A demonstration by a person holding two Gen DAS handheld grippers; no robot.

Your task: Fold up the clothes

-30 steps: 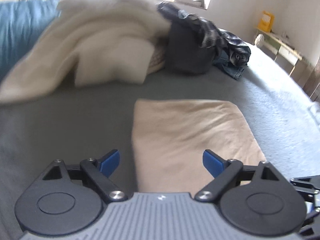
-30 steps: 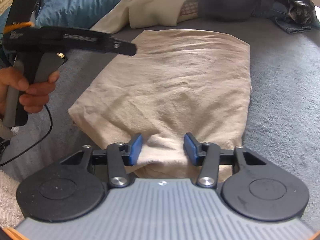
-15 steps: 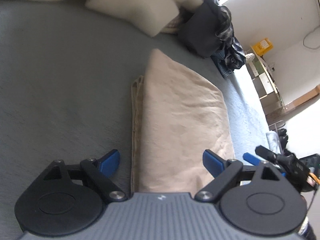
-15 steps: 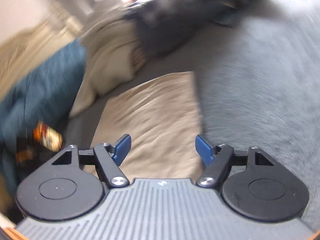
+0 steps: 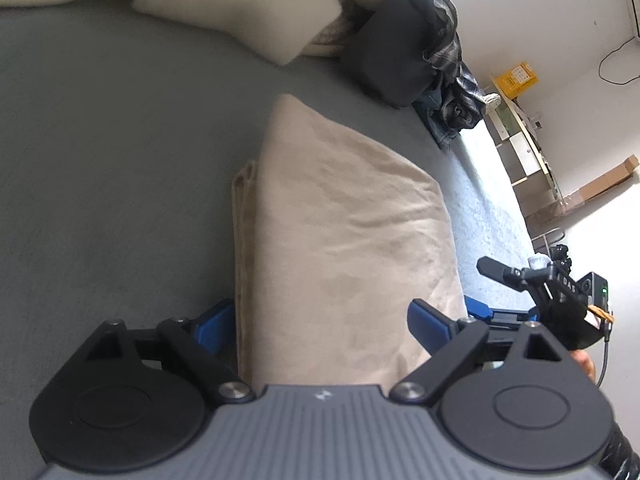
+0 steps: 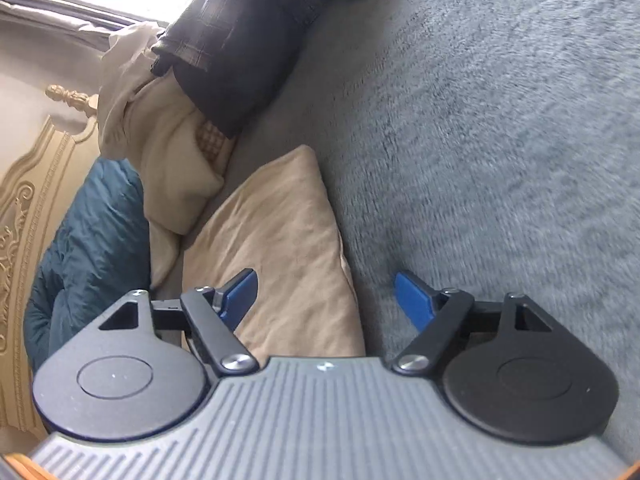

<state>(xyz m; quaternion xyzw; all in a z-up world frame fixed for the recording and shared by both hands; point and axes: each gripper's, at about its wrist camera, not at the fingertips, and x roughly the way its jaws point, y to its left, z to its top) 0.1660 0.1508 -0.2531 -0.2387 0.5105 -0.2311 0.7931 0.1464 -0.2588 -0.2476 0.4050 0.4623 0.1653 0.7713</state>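
Cloth (image 5: 340, 240) — beige, folded — lies on the grey bed (image 5: 100, 160) between both grippers' spread fingers: left gripper (image 5: 320, 324) straddles it, right gripper (image 6: 324, 296), jaws just widened, spans its edge.

We see a grey fleecy bed cover (image 5: 112, 168) carrying everything, and on it lies a folded beige cloth (image 5: 344, 248), flat, with layered edges showing along one long side. Beyond the beige cloth's far end a cream garment (image 5: 240, 12) is heaped on the cover, with a dark plaid pile (image 5: 424, 48) just beside that heap. A teal quilt (image 6: 92, 232) lies next to the cream heap.
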